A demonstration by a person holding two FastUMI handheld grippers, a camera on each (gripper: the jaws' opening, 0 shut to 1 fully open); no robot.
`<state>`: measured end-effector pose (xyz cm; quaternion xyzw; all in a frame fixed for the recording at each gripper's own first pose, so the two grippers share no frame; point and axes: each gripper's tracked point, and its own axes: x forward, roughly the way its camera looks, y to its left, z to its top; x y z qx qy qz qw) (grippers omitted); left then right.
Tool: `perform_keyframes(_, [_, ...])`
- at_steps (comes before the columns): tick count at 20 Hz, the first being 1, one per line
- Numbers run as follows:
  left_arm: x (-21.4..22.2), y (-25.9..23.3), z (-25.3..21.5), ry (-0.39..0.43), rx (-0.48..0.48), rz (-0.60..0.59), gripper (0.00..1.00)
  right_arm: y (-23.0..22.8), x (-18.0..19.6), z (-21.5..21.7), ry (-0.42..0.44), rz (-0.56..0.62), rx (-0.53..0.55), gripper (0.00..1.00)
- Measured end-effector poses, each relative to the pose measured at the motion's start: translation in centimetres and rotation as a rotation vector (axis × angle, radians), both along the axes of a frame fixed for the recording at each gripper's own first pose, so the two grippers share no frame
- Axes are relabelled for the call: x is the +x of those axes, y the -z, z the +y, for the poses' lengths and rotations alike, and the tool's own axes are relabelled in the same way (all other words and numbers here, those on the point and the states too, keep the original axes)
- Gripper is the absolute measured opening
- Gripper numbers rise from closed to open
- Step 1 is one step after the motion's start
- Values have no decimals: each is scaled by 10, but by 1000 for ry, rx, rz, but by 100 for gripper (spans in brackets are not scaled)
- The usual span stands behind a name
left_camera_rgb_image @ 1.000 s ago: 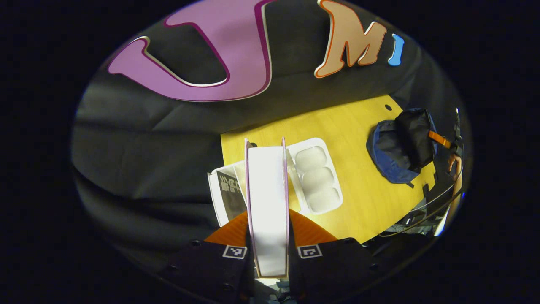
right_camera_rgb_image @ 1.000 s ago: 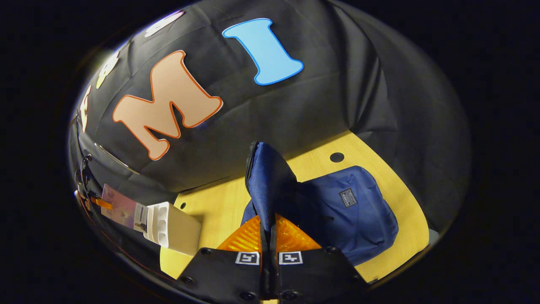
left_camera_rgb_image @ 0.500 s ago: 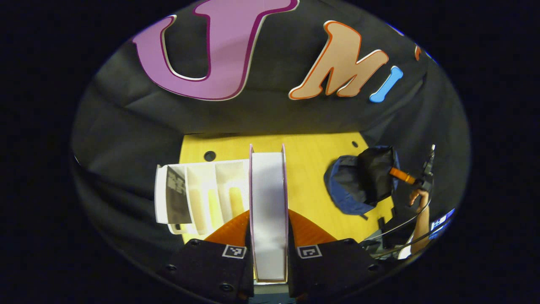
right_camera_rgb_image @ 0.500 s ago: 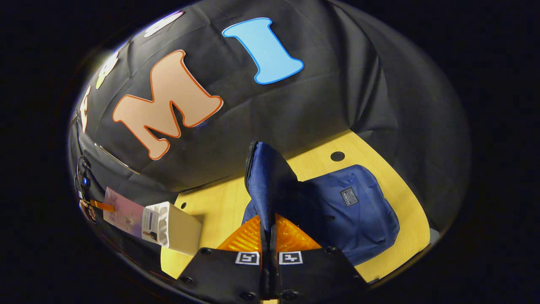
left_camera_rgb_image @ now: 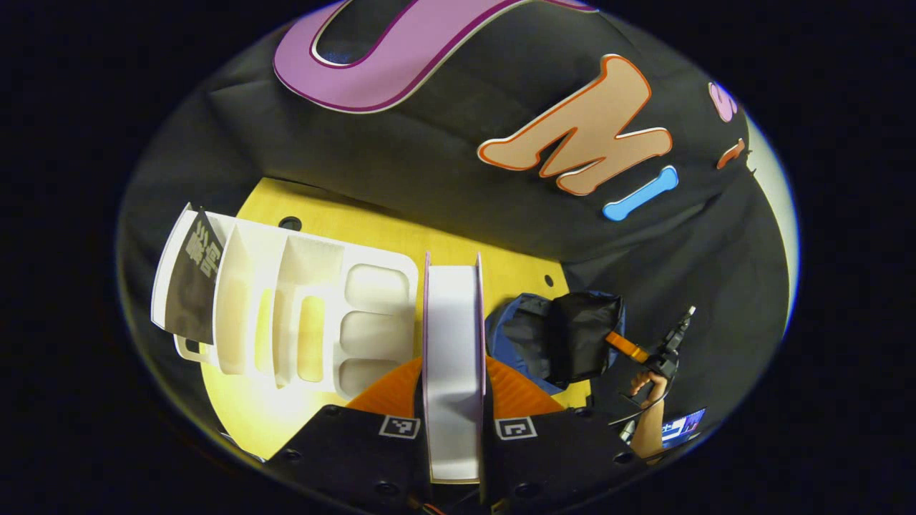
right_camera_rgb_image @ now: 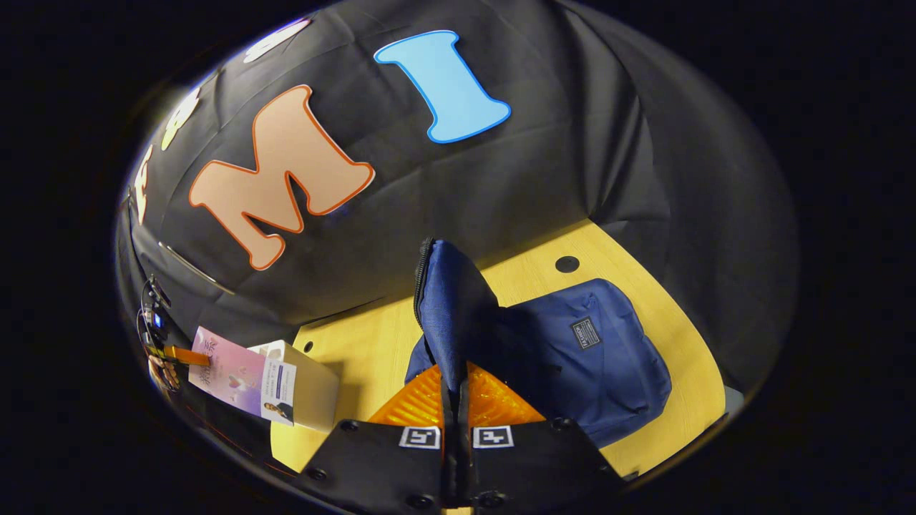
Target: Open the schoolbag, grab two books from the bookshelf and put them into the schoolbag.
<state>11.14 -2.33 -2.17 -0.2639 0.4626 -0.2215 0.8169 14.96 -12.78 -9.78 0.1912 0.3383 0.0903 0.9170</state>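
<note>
Left gripper view: L gripper (left_camera_rgb_image: 454, 400) clamped book (left_camera_rgb_image: 452, 357), swung off shelf (left_camera_rgb_image: 286, 307) toward bag (left_camera_rgb_image: 558, 343); R gripper (right_camera_rgb_image: 456, 400) pinched flap (right_camera_rgb_image: 451, 322), mouth probably open.

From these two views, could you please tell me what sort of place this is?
Probably a staged recording booth, not a real room: black cloth wall hangs behind a yellow wooden table carrying a white plastic bookshelf and a navy fabric schoolbag.
</note>
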Motion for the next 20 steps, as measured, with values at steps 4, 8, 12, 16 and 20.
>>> perform_keyframes(4, [-1,-5,-26,-14,-129,2,24,0,1,-1,2,4,3,2])
perform_keyframes(8, [-1,2,-63,-13,-252,8,23,-1,0,3,-8,2,-6,3])
perform_keyframes(12, [1,26,-109,5,-320,38,23,-2,-2,4,-9,2,-8,3])
perform_keyframes(16, [9,54,-157,15,-391,50,23,-3,-2,3,-5,3,-4,3])
perform_keyframes(20, [9,84,-202,50,-431,78,23,-3,-2,5,-4,4,1,3])
